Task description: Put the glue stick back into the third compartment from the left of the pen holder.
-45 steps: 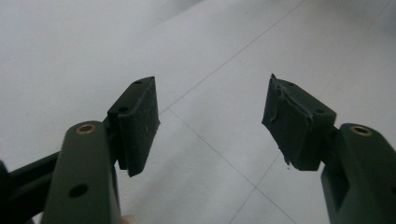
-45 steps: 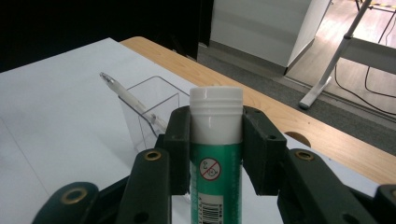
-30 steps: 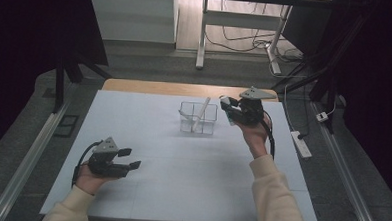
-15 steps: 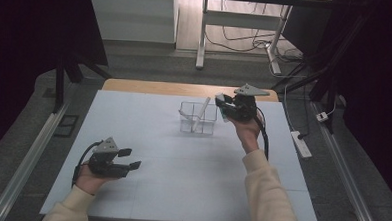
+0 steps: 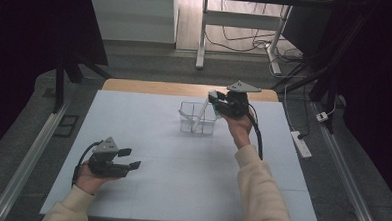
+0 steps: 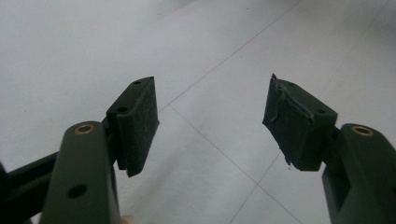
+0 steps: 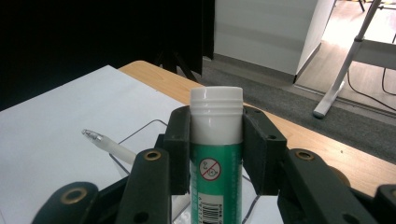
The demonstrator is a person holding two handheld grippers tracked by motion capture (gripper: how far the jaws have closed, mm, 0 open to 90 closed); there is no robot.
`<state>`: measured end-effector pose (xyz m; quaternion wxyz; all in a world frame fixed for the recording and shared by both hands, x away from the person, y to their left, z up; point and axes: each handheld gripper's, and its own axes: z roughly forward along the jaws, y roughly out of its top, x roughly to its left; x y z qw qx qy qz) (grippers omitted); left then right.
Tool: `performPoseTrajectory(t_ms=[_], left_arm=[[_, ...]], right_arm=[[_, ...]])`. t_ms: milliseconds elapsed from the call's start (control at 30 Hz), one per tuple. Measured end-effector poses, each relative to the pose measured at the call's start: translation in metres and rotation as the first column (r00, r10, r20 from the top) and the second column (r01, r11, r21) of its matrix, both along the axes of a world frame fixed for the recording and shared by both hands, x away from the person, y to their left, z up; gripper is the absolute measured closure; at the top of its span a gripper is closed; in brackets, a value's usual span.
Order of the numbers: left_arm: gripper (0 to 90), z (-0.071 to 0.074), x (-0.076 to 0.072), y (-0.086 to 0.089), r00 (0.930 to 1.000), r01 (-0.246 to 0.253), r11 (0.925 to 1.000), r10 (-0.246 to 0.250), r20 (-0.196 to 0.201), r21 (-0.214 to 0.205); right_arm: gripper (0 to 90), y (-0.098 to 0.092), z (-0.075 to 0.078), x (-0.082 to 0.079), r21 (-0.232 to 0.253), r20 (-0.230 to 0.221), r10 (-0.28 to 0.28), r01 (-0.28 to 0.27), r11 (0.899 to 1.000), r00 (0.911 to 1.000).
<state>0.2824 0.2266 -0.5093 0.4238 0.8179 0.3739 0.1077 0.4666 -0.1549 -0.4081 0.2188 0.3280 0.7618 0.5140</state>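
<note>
A green glue stick with a white cap (image 7: 217,105) stands upright between the jaws of my right gripper (image 7: 217,140), which is shut on its body. In the high view that right gripper (image 5: 219,103) hovers at the right edge of a clear plastic container (image 5: 186,118) at the far middle of the table, with the glue stick's cap (image 5: 213,95) above the container's rim. A white pen (image 5: 202,112) leans inside the container, and its tip (image 7: 92,136) pokes up over the clear rim (image 7: 144,130). My left gripper (image 5: 132,158) rests low at the near left, open, with nothing between its pads (image 6: 135,121).
The white table top (image 5: 171,164) has a wooden strip (image 5: 150,87) along its far edge. Metal rails (image 5: 32,148) run beside both sides. A power strip (image 5: 301,143) lies on the floor to the right, and a desk frame with cables (image 5: 237,37) stands beyond the table.
My right gripper has carried the glue stick a little to the left, up to the container. The left gripper has stayed where it was.
</note>
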Motion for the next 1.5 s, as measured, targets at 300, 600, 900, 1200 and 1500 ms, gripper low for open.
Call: performPoseTrajectory(t_ms=[300, 600, 900, 1200, 1500], left_arm=[[35.2, 0.0, 0.0, 0.0, 1.0, 0.0, 1.0, 0.0, -0.001, 0.0], [35.2, 0.0, 0.0, 0.0, 1.0, 0.0, 1.0, 0.0, -0.001, -0.001], [35.2, -0.001, 0.001, 0.001, 1.0, 0.0, 1.0, 0.0, -0.003, 0.002], [35.1, -0.001, 0.001, 0.0, 1.0, 0.002, 1.0, -0.002, -0.002, 0.007], [35.1, -0.001, 0.0, -0.001, 1.0, 0.001, 1.0, -0.001, -0.001, 0.009]], right_arm=[[64.1, 0.006, -0.001, 0.006, 0.012, -0.003, -0.004, 0.005, 1.0, 1.0], [64.0, 0.016, -0.009, 0.012, 0.013, -0.006, 0.001, -0.001, 1.0, 1.0], [63.7, 0.019, -0.021, 0.019, -0.002, -0.03, -0.013, 0.013, 1.0, 0.9995], [48.2, 0.014, -0.02, 0.018, -0.007, -0.049, -0.005, 0.005, 1.0, 0.9988], [46.0, 0.005, -0.02, 0.011, -0.039, -0.062, 0.007, -0.01, 0.999, 0.9981]])
